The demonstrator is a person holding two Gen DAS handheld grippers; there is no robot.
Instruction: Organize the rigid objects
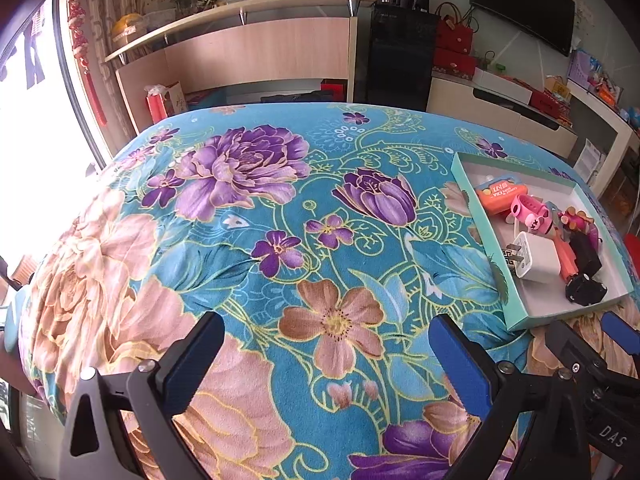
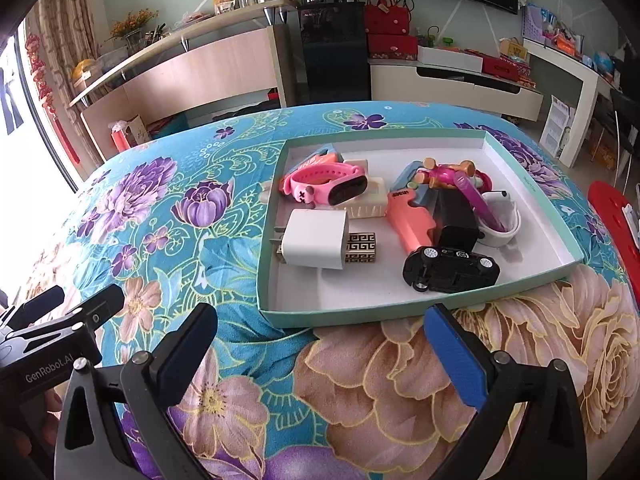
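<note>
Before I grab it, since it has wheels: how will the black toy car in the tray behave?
The black toy car looks rigid. It lies tipped, wheels facing sideways, so a nudge probably slides it rather than rolls it. Righted, it could roll toward the tray wall.

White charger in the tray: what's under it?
The white charger lies partly over a gold-patterned black block on the tray floor. How far the block runs beneath is hidden.
</note>
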